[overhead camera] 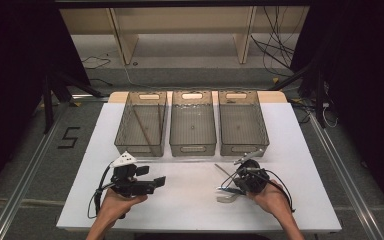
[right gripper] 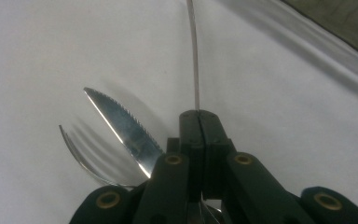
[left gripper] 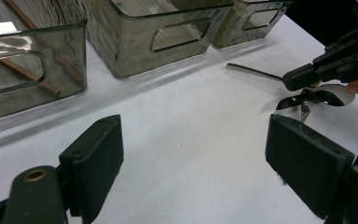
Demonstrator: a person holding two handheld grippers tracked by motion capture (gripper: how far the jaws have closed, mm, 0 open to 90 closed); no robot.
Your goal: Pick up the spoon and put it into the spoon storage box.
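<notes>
A white table (overhead camera: pixel 190 200) is filling the scene, standing on a grey floor with dark curtains at both sides. Three clear bins are sitting in a row across its far half; the left bin (overhead camera: pixel 141 122) is holding what are probably wooden chopsticks, though the high view is too coarse to be sure.

Near the front right edge, a small pile of cutlery is lying under the right hand-held gripper (right gripper: pixel 199 122). Its jaws are pressing together on a thin metal handle (right gripper: pixel 194 56), likely a spoon's. That handle is running straight ahead of the jaws, its long axis pointing toward the bins. A serrated knife (right gripper: pixel 123 133) and a fork (right gripper: pixel 81 161) are lying just beside the jaws, fanning off to one side.

The left hand-held gripper (left gripper: pixel 193 158) is hovering well apart, over bare table, jaws standing wide and holding nothing. The right hand is therefore the nearer one.
</notes>
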